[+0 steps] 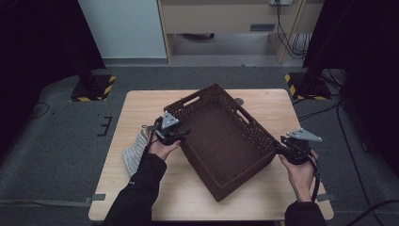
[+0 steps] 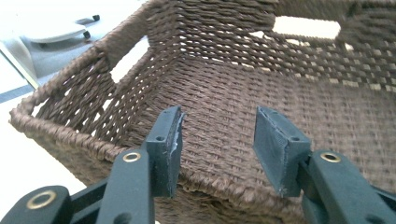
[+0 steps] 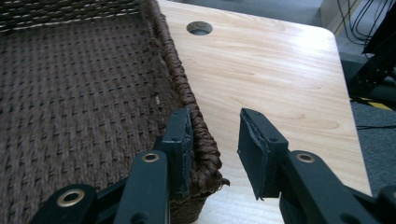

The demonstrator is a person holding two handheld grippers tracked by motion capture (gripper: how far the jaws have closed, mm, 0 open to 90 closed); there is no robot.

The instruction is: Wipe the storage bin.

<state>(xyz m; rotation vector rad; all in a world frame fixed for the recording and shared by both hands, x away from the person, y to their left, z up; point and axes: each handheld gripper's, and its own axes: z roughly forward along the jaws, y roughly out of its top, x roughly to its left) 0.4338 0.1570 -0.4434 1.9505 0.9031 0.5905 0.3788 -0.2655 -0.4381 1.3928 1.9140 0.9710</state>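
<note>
Where the high view looks down on the wooden table (image 1: 141,101), a brown woven basket (image 1: 221,141) sits skewed across its middle, empty. The left gripper (image 1: 181,135) meets the basket's left wall near its far corner, and the right gripper (image 1: 283,149) sits at the near right corner; a striped cloth (image 1: 134,153) lies on the table just beside the left hand. Jaw gaps are too small to read from here.

Along the left gripper view, the two black jaws stand apart over the basket's rim (image 2: 219,179), one pad (image 2: 168,149) at the rim and the other (image 2: 275,147) over the woven floor inside; neither seems to press on the weave, though the rim's contact is hard to judge.

Along the right gripper view, the jaws straddle the basket's corner rim (image 3: 198,135), one pad inside against the wall, the other pad (image 3: 254,151) outside over bare table, clear of the weave, so the right gripper (image 3: 215,149) is not yet clamped
</note>
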